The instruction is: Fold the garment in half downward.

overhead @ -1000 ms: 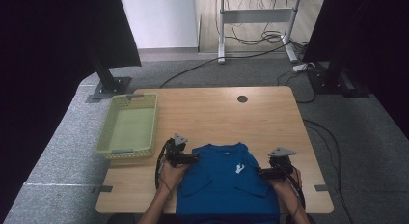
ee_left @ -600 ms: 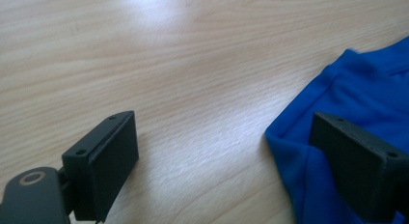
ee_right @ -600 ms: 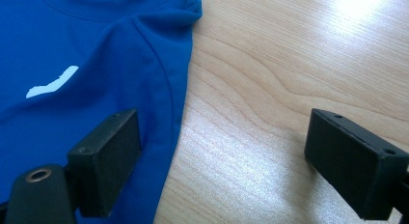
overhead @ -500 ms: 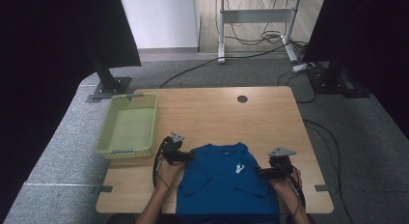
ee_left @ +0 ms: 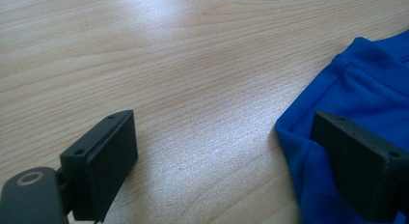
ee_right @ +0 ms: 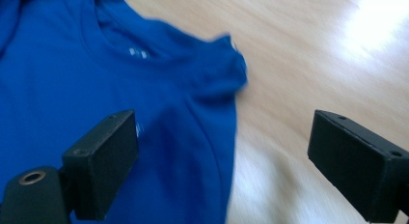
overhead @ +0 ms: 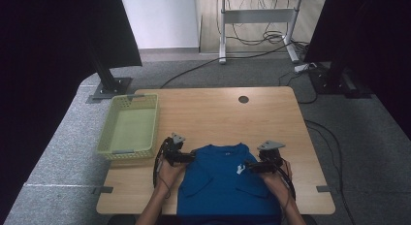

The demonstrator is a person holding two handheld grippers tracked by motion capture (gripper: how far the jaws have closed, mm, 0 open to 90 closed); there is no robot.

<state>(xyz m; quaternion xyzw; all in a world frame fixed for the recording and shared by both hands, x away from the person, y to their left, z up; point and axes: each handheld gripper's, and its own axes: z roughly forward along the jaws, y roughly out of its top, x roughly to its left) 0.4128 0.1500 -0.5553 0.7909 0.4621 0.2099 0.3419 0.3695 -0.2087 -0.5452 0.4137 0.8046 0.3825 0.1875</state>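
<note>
Lay flat at the lower centre of the wooden table (overhead: 213, 108): a blue T-shirt (overhead: 220, 186), green basket (overhead: 130, 127) to its left, grey carpet and black stands beyond. Flanked it wide open and empty-handed: left gripper (overhead: 186, 157), right gripper (overhead: 252, 167). Risked, probably, pinching one layer only and bunching the cloth.

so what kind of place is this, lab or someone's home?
Likely a lab or recording room: a bare wooden table on grey carpet, dark screens on stands, loose cables under a desk frame behind.
</note>
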